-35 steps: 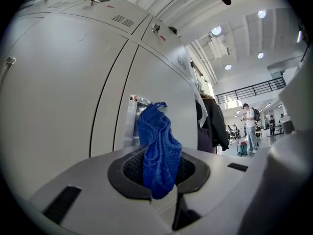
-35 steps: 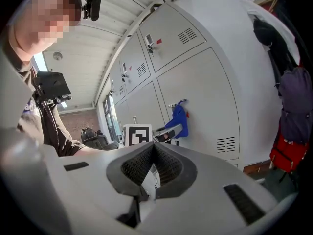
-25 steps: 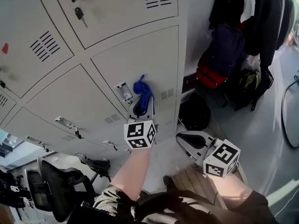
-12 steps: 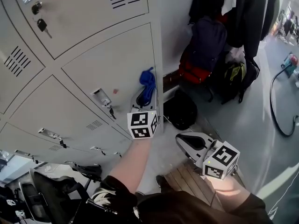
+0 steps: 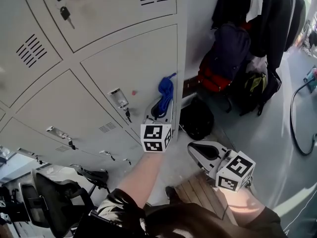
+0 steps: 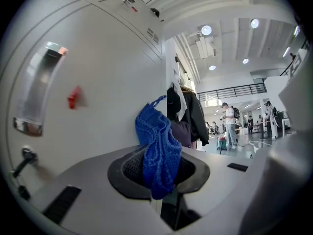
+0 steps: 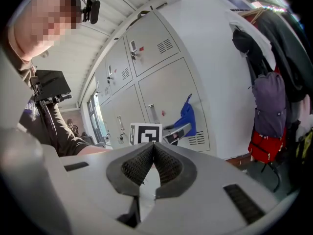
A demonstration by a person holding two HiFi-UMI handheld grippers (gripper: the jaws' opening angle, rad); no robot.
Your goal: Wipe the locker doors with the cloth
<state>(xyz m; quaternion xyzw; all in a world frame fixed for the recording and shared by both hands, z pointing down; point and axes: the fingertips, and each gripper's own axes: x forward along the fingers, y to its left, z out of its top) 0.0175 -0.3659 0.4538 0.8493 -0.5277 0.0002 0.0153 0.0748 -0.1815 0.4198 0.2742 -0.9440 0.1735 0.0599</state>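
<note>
A bunched blue cloth [image 5: 165, 94] [image 6: 157, 148] [image 7: 186, 117] sticks out of my left gripper [image 5: 161, 108] [image 6: 159, 173], whose jaws are shut on it. It rests against a grey locker door [image 5: 143, 68] near that door's right edge, right of the door's metal handle [image 5: 119, 97] and a small red mark [image 6: 74, 98]. My right gripper [image 5: 204, 151] [image 7: 152, 153] hangs lower, away from the lockers, jaws shut with nothing between them.
More grey locker doors [image 5: 59, 108] run up and left, one with a key [image 5: 64, 13] in its lock. Coats and bags [image 5: 237, 48] hang and lie to the right of the lockers. A wooden bench [image 5: 203, 195] is below; an office chair [image 5: 54, 197] stands at lower left.
My left gripper with the cloth has slid right across the door toward its right edge. The head view has swung about. The right gripper has stayed put.
</note>
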